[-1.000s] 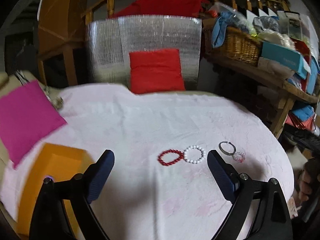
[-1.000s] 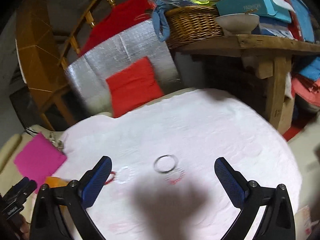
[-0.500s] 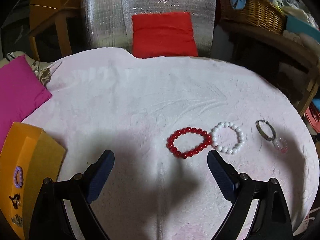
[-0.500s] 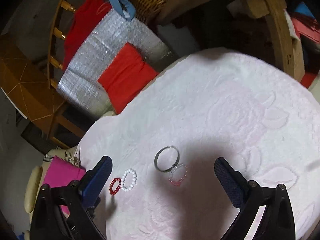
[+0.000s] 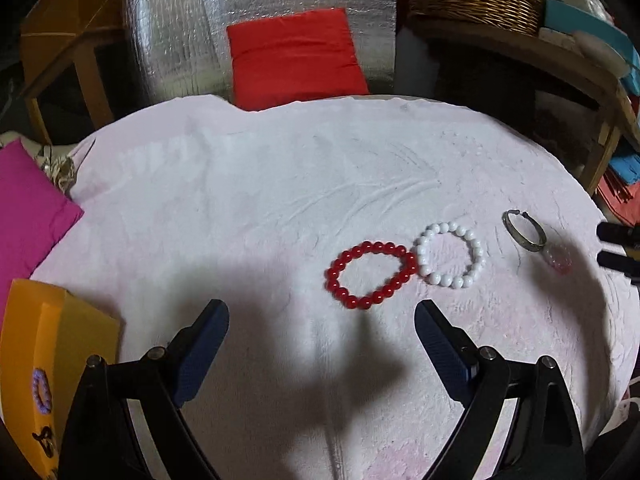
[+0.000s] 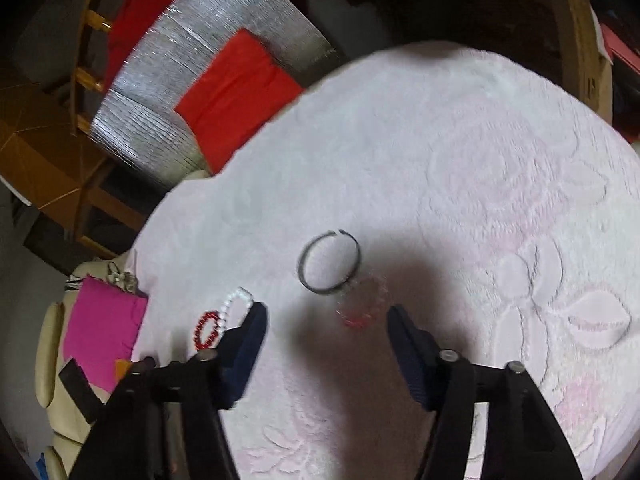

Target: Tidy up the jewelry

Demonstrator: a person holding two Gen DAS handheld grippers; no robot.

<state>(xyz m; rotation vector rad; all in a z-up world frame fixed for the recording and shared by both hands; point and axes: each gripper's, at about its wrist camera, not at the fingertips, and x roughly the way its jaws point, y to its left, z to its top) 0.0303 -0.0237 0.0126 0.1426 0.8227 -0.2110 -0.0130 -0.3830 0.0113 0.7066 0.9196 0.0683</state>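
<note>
My right gripper [image 6: 324,312] dropped toward pink bracelet [image 6: 362,304] beside metal bangle [image 6: 329,262] on white cloth [image 6: 440,160], jaws just narrowed, nothing pinched yet; left gripper [image 5: 322,326] wide open, empty, short of red bracelet [image 5: 370,274]; pickup imminent, I reckon

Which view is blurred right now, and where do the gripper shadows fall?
Left wrist view: sharp, fisheye-bent; a dark shadow on the white cloth reaches the red bead bracelet from below. Right wrist view: motion-blurred; shadow covers the clear pink bracelet in front of the right gripper, smearing it, and touches the metal bangle.
</note>
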